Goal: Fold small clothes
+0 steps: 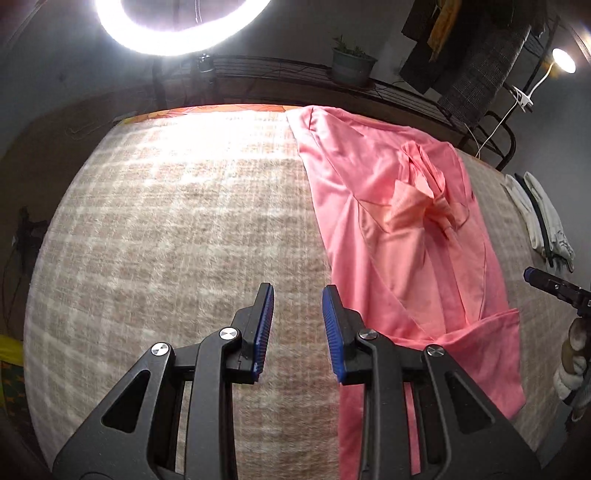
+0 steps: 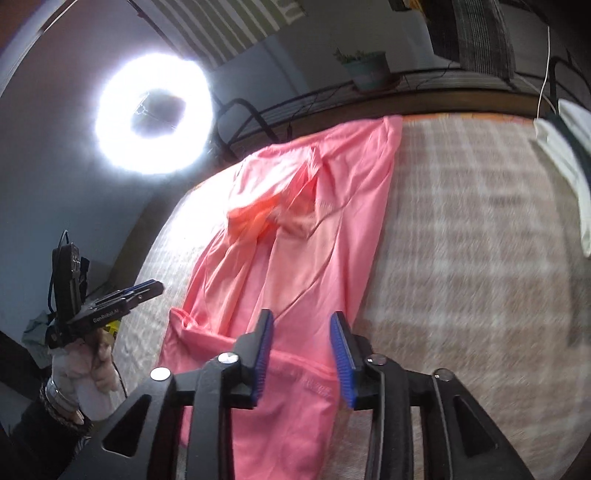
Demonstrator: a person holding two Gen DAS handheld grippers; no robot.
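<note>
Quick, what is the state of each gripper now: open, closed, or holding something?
Left gripper: open, holding nothing, above the checked blanket.
Right gripper: open, above the pink garment, not gripping it.

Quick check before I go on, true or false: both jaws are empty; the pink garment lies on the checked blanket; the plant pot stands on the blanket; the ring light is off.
1. Both jaws are empty: true. The left gripper and right gripper hold nothing.
2. The pink garment lies on the checked blanket: true.
3. The plant pot stands on the blanket: false, it sits on the rack behind.
4. The ring light is off: false, it glows.
</note>
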